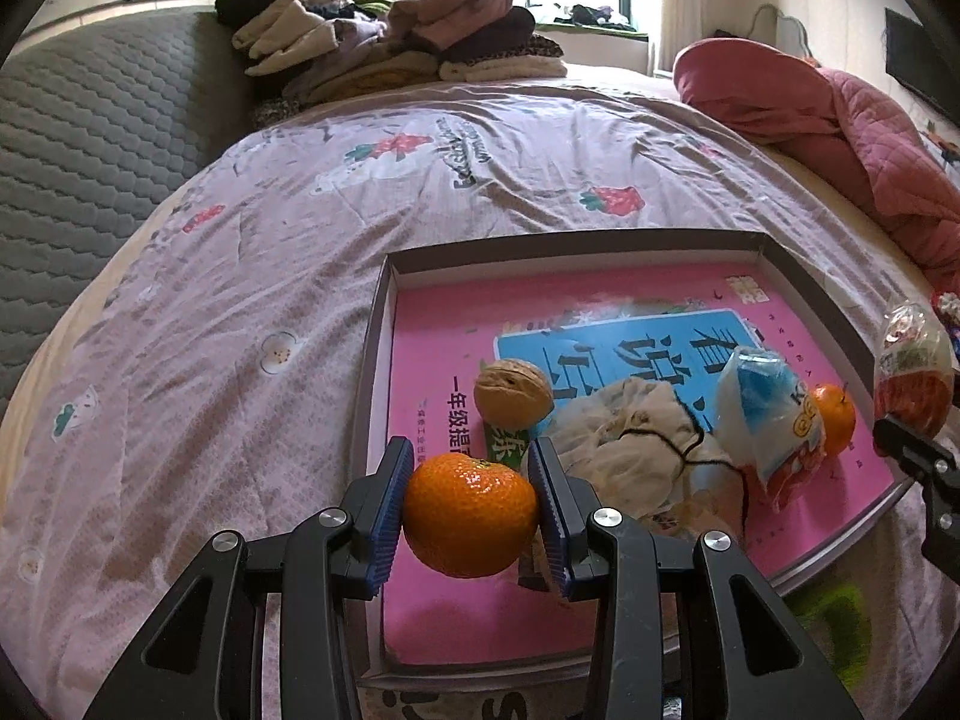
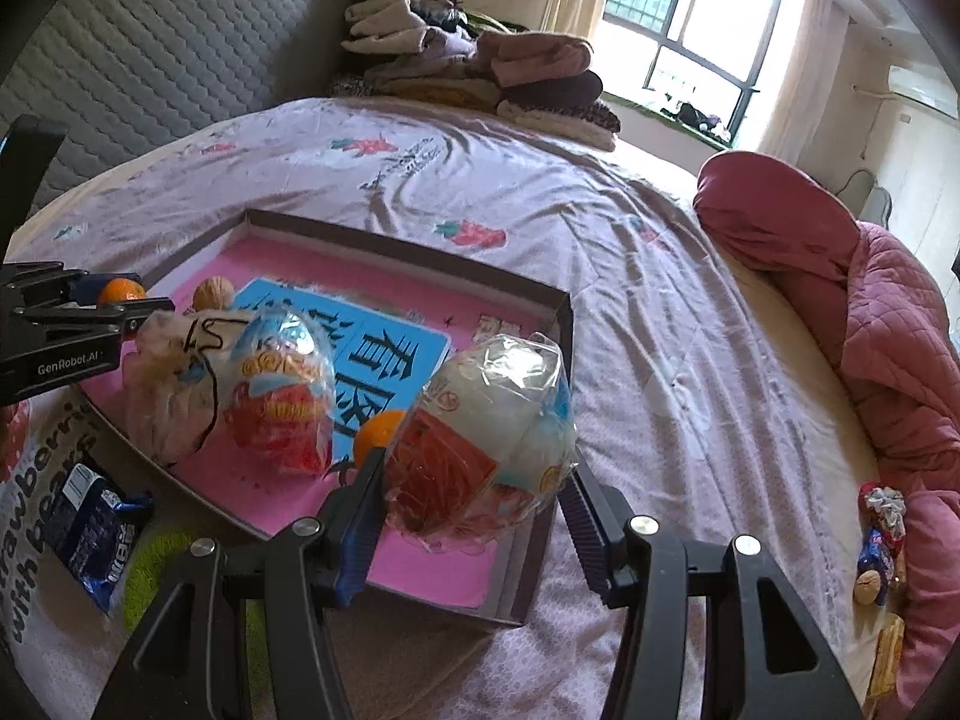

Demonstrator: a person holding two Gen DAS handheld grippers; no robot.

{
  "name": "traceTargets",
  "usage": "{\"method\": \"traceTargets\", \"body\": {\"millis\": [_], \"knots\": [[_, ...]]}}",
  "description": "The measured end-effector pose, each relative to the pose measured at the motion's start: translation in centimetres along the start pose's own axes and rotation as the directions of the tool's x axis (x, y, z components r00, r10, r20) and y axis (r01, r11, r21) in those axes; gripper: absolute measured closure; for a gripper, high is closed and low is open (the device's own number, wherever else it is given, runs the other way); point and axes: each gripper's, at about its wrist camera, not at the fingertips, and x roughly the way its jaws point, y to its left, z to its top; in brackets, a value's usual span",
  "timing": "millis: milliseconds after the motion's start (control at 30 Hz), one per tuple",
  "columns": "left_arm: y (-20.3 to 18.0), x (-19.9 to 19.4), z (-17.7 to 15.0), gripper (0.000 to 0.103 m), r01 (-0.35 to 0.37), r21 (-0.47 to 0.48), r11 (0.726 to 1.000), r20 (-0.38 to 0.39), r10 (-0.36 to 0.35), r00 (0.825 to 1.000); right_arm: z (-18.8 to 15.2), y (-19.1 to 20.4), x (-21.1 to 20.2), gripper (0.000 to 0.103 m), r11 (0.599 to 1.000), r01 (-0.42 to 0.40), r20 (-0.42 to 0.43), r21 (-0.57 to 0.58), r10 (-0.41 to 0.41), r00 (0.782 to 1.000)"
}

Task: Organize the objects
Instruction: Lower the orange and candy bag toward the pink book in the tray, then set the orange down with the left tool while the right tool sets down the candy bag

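Observation:
My left gripper [image 1: 471, 489] is shut on an orange mandarin [image 1: 470, 515], held over the near left corner of a shallow box [image 1: 384, 276] with a pink book lining it. In the box lie a walnut [image 1: 513, 391], a crumpled cream cloth pouch [image 1: 630, 438], a clear snack bag [image 1: 774, 414] and a second mandarin [image 1: 834, 419]. My right gripper [image 2: 471, 498] is shut on another clear snack bag [image 2: 486, 438], held over the box's near right corner [image 2: 528, 570]. The left gripper with its mandarin [image 2: 120, 290] shows at the left of the right wrist view.
The box sits on a bed with a lilac strawberry-print sheet [image 1: 240, 276]. A blue snack packet [image 2: 90, 528] lies by the box's near side. Small wrapped items [image 2: 879, 540] lie by a pink quilt [image 2: 870, 330] at right. Folded clothes [image 1: 390, 42] are stacked at the far end.

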Motion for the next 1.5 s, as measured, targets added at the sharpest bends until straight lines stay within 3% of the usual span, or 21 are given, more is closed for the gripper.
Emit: {"method": "traceTargets", "body": {"millis": [833, 1500], "knots": [[-1.7, 1.1, -1.1, 0.062, 0.003, 0.062, 0.998, -0.037, -0.001, 0.999, -0.9, 1.0, 1.8, 0.049, 1.0, -0.01, -0.063, -0.024, 0.009, 0.998], [-1.9, 1.2, -1.4, 0.062, -0.003, 0.069, 0.998, -0.047, 0.006, 0.999, -0.9, 0.9, 2.1, 0.048, 1.0, -0.015, -0.064, -0.01, 0.015, 0.998]]}}
